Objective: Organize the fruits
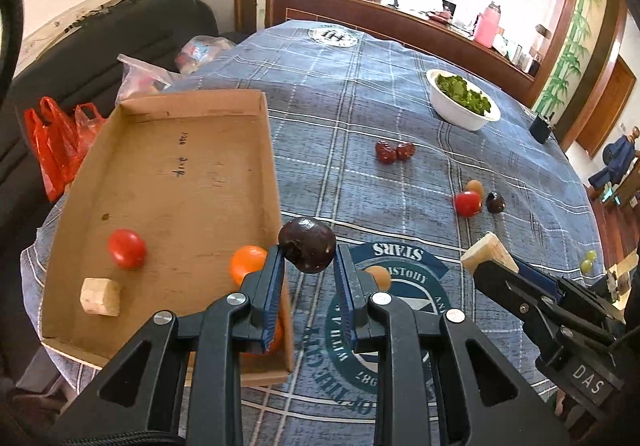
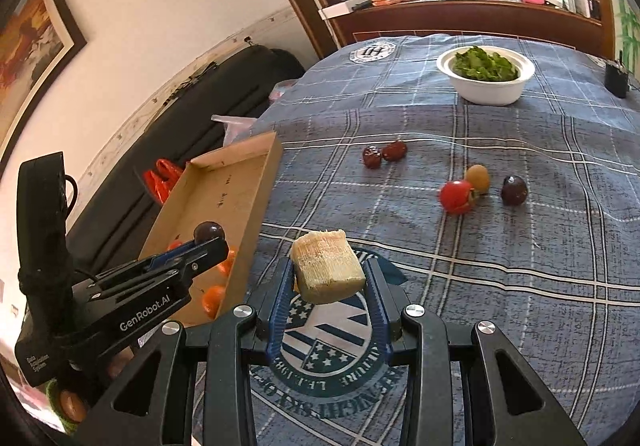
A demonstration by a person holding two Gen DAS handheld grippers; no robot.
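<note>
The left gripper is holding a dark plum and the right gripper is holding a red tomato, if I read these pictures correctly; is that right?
Not quite. The left gripper does hold the dark plum, but the right gripper holds a pale cut chunk, not a red tomato. The right wrist view shows it between the pads; a tomato lies on the tablecloth beyond.

Dark plum (image 1: 307, 249): round, held aloft beside the cardboard tray (image 1: 182, 105). Pale sugarcane chunk (image 2: 328, 266): fibrous, lifted. In tray: red tomato (image 1: 127, 248), orange (image 1: 246, 262), cane piece (image 1: 100, 296). On cloth: two red dates (image 1: 394, 151), tomato (image 1: 467, 203), plum (image 1: 495, 201).
</note>
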